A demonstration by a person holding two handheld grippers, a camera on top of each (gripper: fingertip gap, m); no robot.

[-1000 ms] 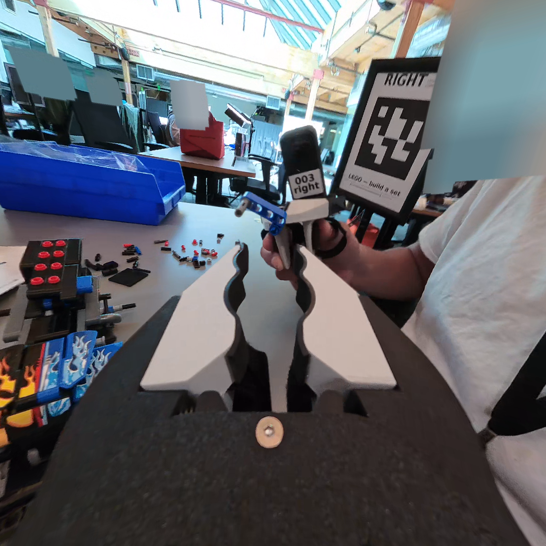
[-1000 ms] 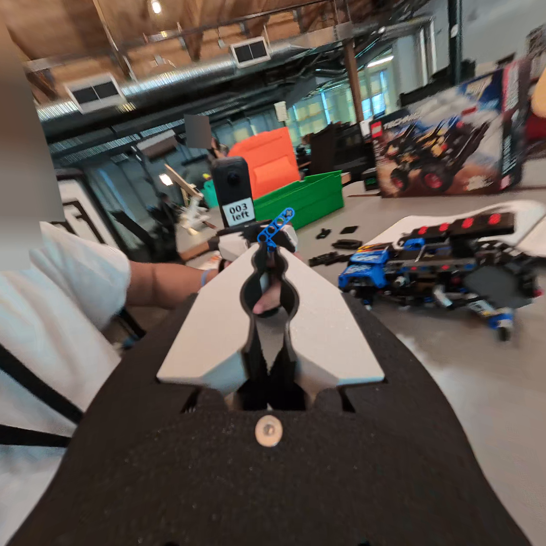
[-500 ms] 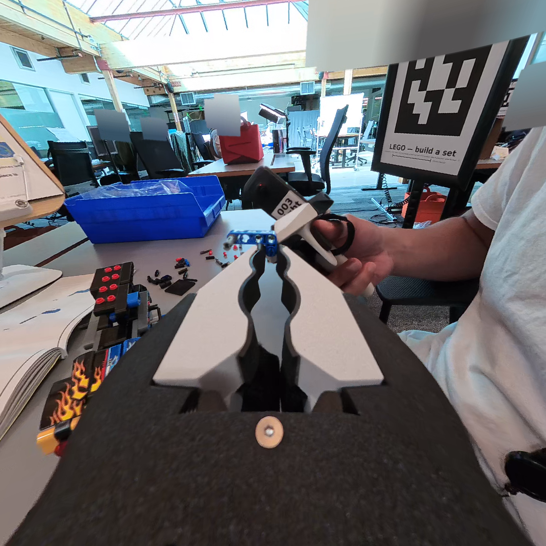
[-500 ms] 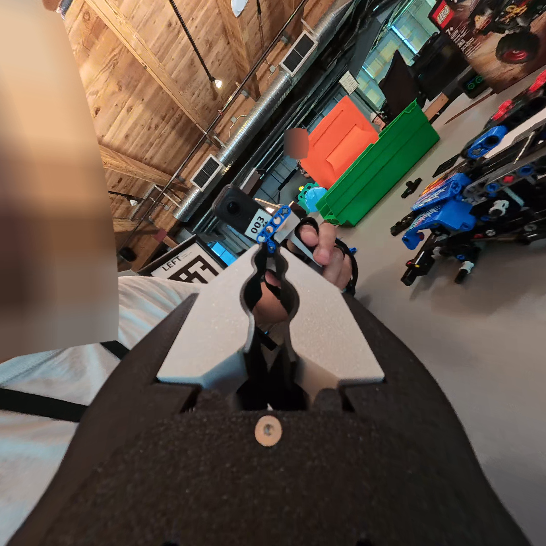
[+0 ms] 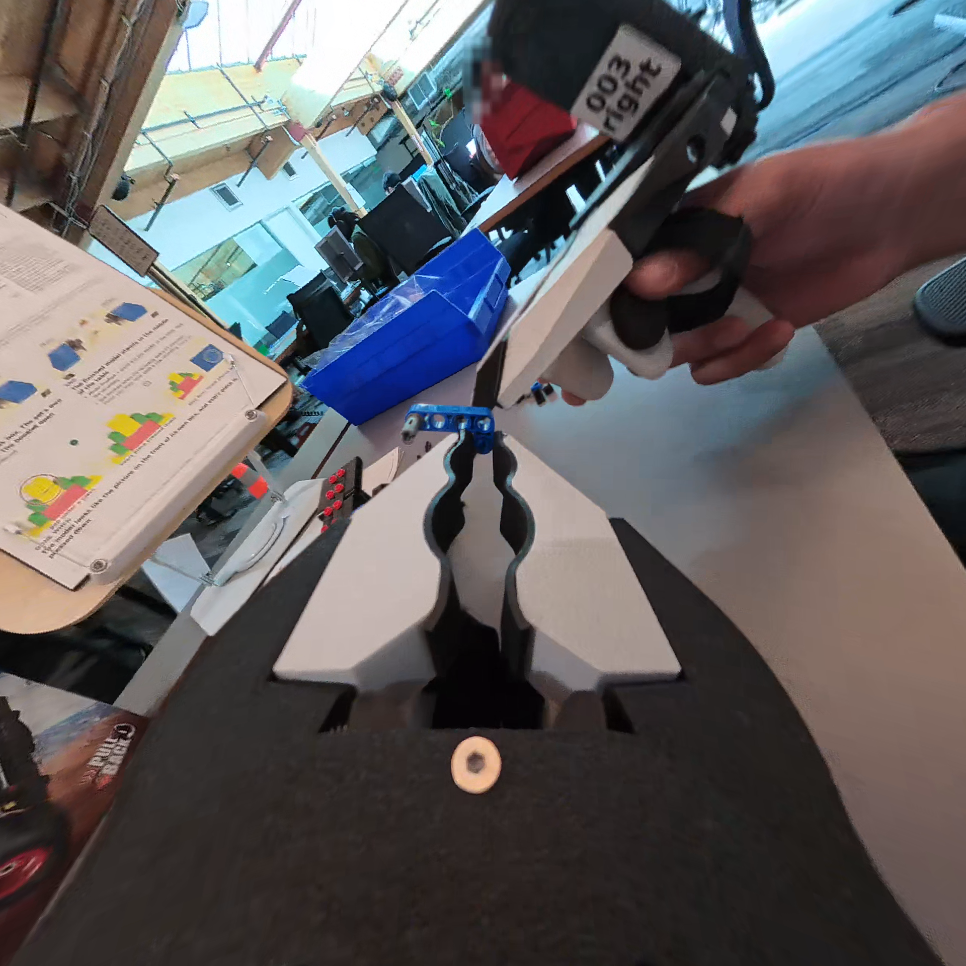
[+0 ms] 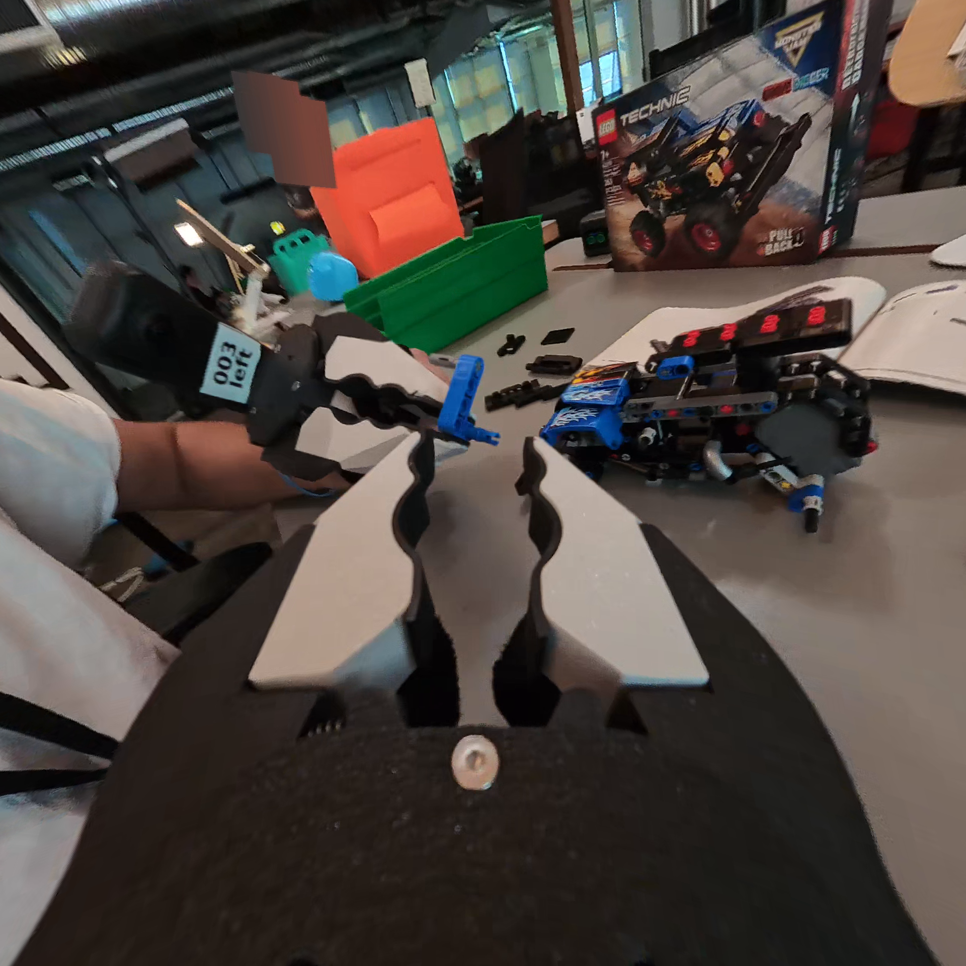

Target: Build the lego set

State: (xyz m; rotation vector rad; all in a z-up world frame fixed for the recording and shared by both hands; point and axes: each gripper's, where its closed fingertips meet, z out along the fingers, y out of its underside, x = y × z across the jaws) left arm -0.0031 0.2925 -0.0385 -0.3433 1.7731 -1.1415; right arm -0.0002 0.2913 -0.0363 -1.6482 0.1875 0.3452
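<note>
A blue Lego beam with a grey pin at its left end is pinched at the tips of my left gripper, which is shut on it and holds it in the air. In the right wrist view the same beam stands upright in the left gripper's fingers. My right gripper is open and empty, its tips just below and beside the beam. Its white fingers show at the upper right of the left wrist view. The partly built black and blue truck lies on the grey table to the right.
Loose black parts lie left of the truck, a green bin and the set's box behind it, an open booklet at far right. A blue bin and an instruction board stand to the left. Left and right tips are no more than a few centimetres apart.
The blue beam has passed from my right gripper to my left. The left gripper shut on it, the right opened and drew back a little. Both views have swung round.
</note>
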